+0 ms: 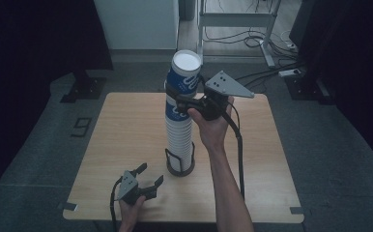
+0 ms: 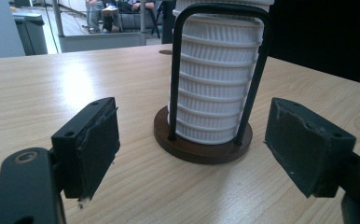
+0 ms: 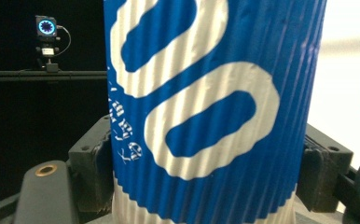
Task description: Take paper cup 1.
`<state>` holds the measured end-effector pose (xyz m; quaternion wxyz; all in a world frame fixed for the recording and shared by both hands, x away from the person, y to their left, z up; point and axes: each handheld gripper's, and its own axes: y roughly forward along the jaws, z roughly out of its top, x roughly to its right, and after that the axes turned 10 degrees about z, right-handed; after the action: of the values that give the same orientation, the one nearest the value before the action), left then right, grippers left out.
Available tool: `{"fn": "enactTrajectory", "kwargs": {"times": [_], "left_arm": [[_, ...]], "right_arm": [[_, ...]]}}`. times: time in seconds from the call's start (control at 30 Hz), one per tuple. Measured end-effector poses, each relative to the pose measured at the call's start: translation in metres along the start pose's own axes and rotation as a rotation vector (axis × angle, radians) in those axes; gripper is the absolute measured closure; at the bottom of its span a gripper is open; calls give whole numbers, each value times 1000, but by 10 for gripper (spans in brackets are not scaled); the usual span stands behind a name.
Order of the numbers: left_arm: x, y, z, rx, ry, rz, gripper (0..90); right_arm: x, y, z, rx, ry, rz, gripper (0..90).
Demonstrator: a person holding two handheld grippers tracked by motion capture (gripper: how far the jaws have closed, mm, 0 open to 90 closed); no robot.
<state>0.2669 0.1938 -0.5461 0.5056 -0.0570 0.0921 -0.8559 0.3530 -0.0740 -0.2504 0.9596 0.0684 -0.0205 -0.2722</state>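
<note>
A tall stack of white ribbed paper cups point(image 1: 179, 140) stands in a holder with a round dark base point(image 1: 179, 170) and a black wire loop, near the middle of the wooden table point(image 1: 126, 125). A blue-and-white printed cup point(image 1: 183, 72) tops the stack. My right gripper point(image 1: 176, 94) is shut on that blue cup from the right, its pads pressing both sides of the cup point(image 3: 206, 107). My left gripper point(image 1: 150, 175) rests near the front edge, open, with nothing between its pads. From it, the holder base point(image 2: 201, 147) and the lower cups point(image 2: 215, 88) lie just ahead.
Bare tabletop lies left and right of the holder. Behind the table stand a white cabinet point(image 1: 136, 24) and a metal desk frame point(image 1: 233, 24) with cables on the floor. A small device with a lit ring point(image 3: 46, 27) hangs in the dark background.
</note>
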Motion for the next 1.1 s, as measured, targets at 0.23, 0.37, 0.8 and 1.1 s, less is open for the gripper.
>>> {"fn": "enactTrajectory", "kwargs": {"times": [0.23,0.37,0.8,1.1], "left_arm": [[0,0,0,-1,2,-1,175],[0,0,0,-1,3,1,175],[0,1,0,-5,2,-3,174],[0,1,1,-16,7,-8,160]], "right_arm": [[3,-8,3,16,1,-10,212],[5,-15,5,26,2,-19,214],[10,-50,5,-4,34,-87,219],[17,-76,-13,-22,78,-120,222]]}}
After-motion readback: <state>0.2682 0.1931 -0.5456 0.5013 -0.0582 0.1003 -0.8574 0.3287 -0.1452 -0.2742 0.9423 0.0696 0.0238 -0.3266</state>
